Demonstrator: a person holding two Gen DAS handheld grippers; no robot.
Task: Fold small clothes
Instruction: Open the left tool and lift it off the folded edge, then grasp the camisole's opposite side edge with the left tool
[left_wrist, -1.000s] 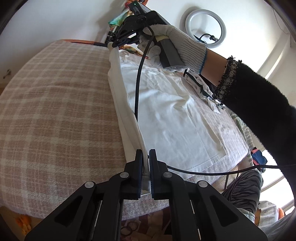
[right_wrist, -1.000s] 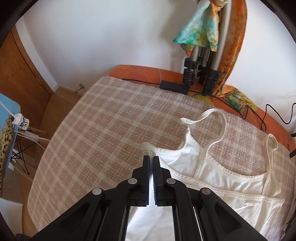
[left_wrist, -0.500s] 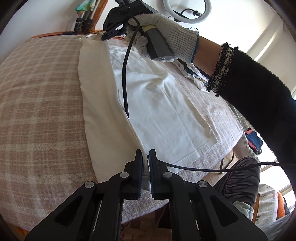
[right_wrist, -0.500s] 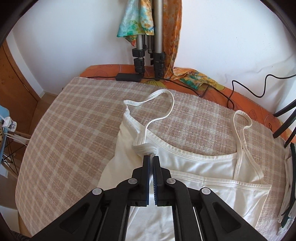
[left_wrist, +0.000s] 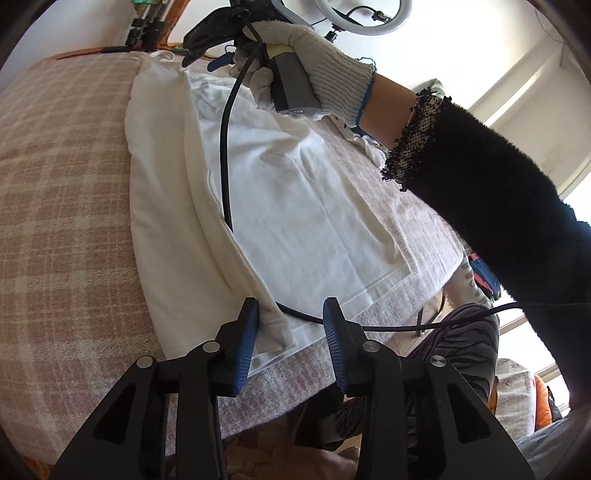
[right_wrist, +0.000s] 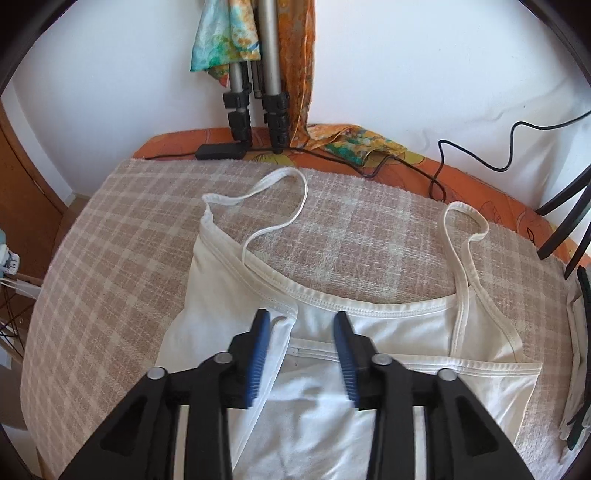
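A white strappy camisole (right_wrist: 369, 325) lies flat on the plaid blanket (right_wrist: 110, 258). Its left side is folded inward as a long panel (left_wrist: 166, 206) over the body (left_wrist: 303, 206). My left gripper (left_wrist: 291, 314) is open just above the folded hem corner, holding nothing. My right gripper (right_wrist: 301, 321) is open over the folded top corner near the neckline, holding nothing; it also shows in the left wrist view (left_wrist: 210, 44), held by a gloved hand (left_wrist: 314, 70). Both straps (right_wrist: 280, 206) lie loose on the blanket.
A black cable (left_wrist: 225, 147) runs across the camisole from the right gripper. Tripod legs (right_wrist: 258, 92) and a colourful cloth (right_wrist: 221, 40) stand at the far edge, with a black power brick (right_wrist: 218, 151). The bed's front edge (left_wrist: 295, 384) is near the left gripper.
Both grippers carried the camisole's left edge inward over the body, then opened and released it. The fold now lies on the garment.
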